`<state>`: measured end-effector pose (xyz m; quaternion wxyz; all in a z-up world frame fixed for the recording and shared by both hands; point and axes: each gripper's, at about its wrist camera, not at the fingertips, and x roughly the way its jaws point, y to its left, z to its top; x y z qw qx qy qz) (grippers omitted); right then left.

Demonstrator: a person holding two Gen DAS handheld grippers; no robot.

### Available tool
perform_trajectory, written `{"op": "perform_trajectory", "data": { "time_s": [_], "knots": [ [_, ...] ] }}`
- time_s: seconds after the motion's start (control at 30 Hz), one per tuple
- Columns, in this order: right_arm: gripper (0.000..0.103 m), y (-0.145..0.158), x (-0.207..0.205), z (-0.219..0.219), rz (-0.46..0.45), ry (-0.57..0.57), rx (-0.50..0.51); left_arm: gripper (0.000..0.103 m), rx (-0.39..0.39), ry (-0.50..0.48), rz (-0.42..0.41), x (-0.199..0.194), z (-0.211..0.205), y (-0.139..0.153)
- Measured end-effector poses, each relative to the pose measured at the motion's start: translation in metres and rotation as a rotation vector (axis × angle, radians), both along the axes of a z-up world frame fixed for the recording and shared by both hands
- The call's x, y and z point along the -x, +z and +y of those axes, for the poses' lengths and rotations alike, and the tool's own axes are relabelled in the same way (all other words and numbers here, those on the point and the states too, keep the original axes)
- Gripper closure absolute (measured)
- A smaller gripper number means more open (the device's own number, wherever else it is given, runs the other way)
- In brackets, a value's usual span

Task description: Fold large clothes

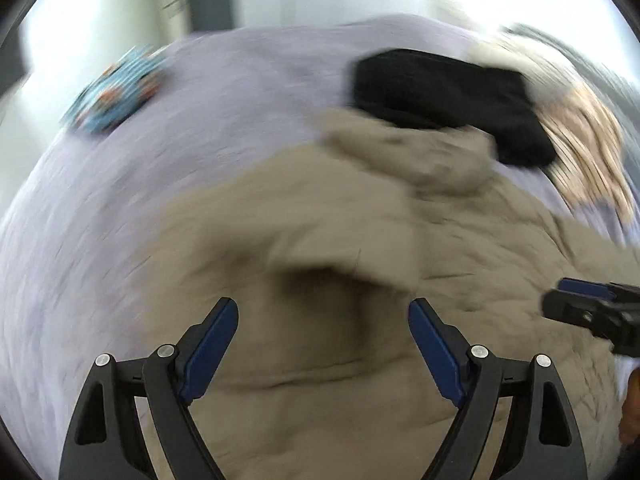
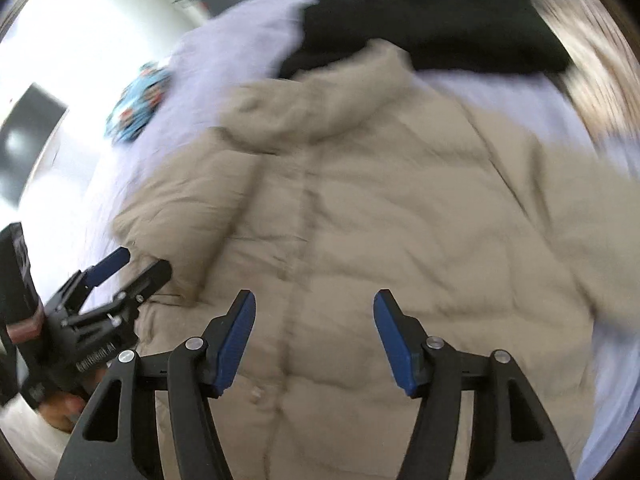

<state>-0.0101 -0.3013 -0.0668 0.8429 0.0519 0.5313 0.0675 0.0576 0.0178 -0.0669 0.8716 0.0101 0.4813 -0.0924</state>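
Observation:
A beige puffer jacket (image 2: 360, 208) lies front up on a pale lilac bed sheet (image 1: 100, 208), collar toward the far side. In the left wrist view the jacket (image 1: 460, 248) has its left sleeve (image 1: 312, 240) folded over the body. My left gripper (image 1: 323, 308) is open and empty just above that sleeve; it also shows at the left of the right wrist view (image 2: 136, 260). My right gripper (image 2: 314, 300) is open and empty above the jacket's front placket; its tip shows at the right edge of the left wrist view (image 1: 576, 300). Both views are motion-blurred.
A black folded garment (image 1: 448, 96) lies beyond the jacket's collar, also in the right wrist view (image 2: 432, 16). A blue patterned cloth (image 1: 116, 88) sits far left on the sheet. A tan striped fabric (image 1: 588, 148) lies at the far right.

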Motion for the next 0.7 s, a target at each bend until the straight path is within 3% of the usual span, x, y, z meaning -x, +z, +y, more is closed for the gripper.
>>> {"op": "perform_trajectory", "data": {
  "time_s": [0.07, 0.13, 0.2, 0.33, 0.43, 0.5, 0.6, 0.63, 0.67, 0.7],
  "knots": [
    [0.021, 0.002, -0.008, 0.035, -0.043, 0.101, 0.063, 0.015, 0.012, 0.083, 0.057, -0.004, 0.034, -0.016],
    [0.021, -0.001, -0.013, 0.075, -0.089, 0.212, 0.182, 0.015, -0.013, 0.172, 0.115, -0.002, 0.061, -0.035],
    [0.022, -0.008, -0.020, 0.115, -0.123, 0.313, 0.276, 0.015, 0.010, 0.185, 0.129, 0.001, 0.071, -0.043],
    [0.022, -0.027, -0.038, 0.150, -0.104, 0.345, 0.358, 0.015, 0.033, 0.194, 0.140, 0.010, 0.074, -0.054],
    [0.022, -0.030, -0.061, 0.147, -0.160, 0.237, 0.436, 0.015, 0.039, 0.189, 0.149, 0.010, 0.074, -0.058],
    [0.028, -0.018, -0.070, 0.115, -0.193, 0.072, 0.382, 0.015, 0.077, 0.179, 0.163, 0.005, 0.082, -0.054],
    [0.051, -0.009, -0.067, 0.040, -0.158, -0.171, 0.181, 0.015, 0.171, 0.175, 0.133, -0.011, 0.098, -0.036],
    [0.075, -0.014, -0.065, 0.016, -0.119, -0.226, 0.094, 0.015, 0.207, 0.187, 0.122, -0.023, 0.110, -0.028],
    [0.092, -0.022, -0.064, -0.003, -0.072, -0.275, 0.015, 0.015, 0.229, 0.195, 0.124, -0.034, 0.114, -0.027],
    [0.092, -0.031, -0.063, -0.019, -0.031, -0.319, -0.047, 0.015, 0.265, 0.202, 0.141, -0.050, 0.123, -0.028]
  ]
}}
